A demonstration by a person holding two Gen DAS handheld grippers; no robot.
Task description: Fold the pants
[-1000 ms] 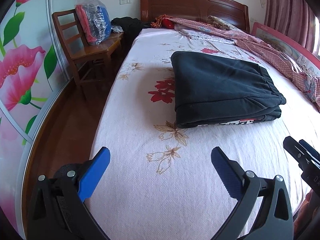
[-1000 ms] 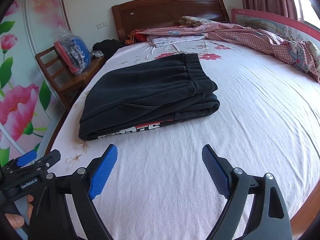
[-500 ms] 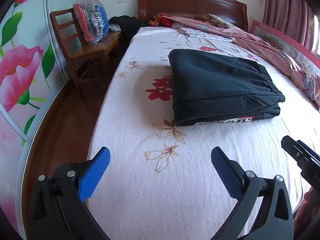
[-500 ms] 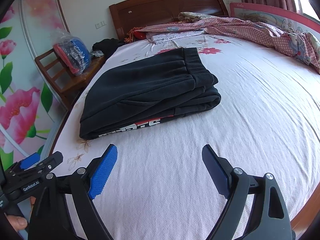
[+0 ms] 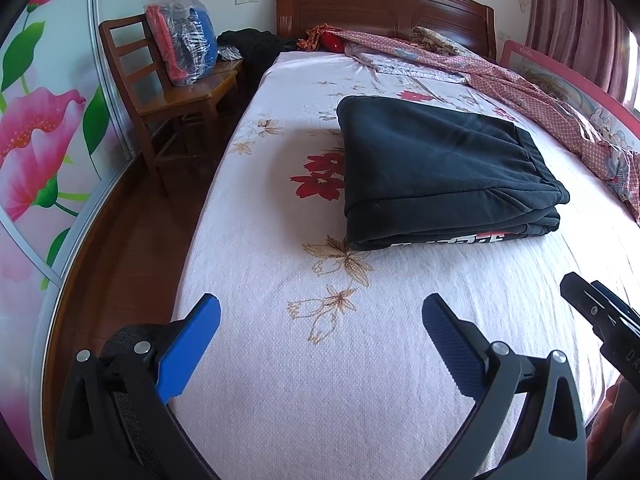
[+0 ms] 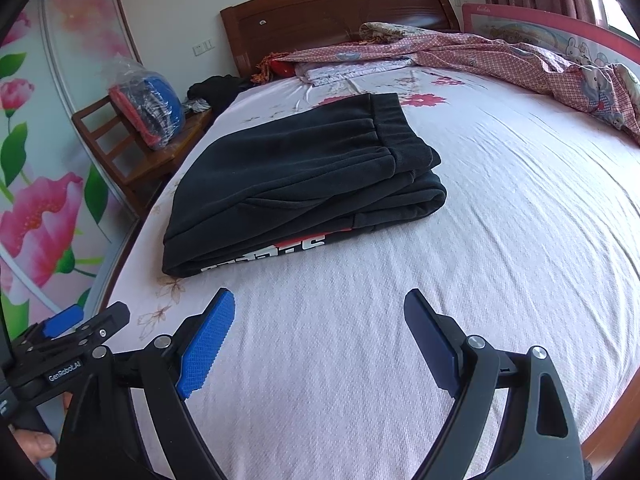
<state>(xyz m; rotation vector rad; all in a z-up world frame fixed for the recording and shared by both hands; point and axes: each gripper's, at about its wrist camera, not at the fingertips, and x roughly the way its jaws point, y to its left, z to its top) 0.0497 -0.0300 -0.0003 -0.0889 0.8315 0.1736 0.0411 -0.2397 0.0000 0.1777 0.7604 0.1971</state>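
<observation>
1. Black fleece pants (image 5: 436,168) (image 6: 296,184): folded into a thick, roughly rectangular stack with soft rounded edges; ribbed elastic waistband on top at the far right end; red and white print peeking from a lower layer along the near edge. Lying flat in the middle of the bed, well clear of both grippers
2. Bed (image 5: 280,360) (image 6: 500,260): pale pink sheet with a fine dimpled weave and printed red and tan flowers, lightly creased; dark polished wooden headboard with a curved top
3. Left gripper (image 5: 320,328): black plastic arms, flat blue pads with a cross-hatched face; jaws spread wide, nothing between them, above the near sheet
4. Right gripper (image 6: 319,328): same build; jaws spread wide and empty, short of the near edge of the pants
5. Quilt (image 5: 560,96) (image 6: 520,60): pink checked cloth, crumpled along the far right side
6. Chair (image 5: 160,92) (image 6: 132,148): slatted wood, left of the bed, bearing a clear crinkled plastic bag (image 5: 180,40) (image 6: 148,100) of red and blue fabric
</observation>
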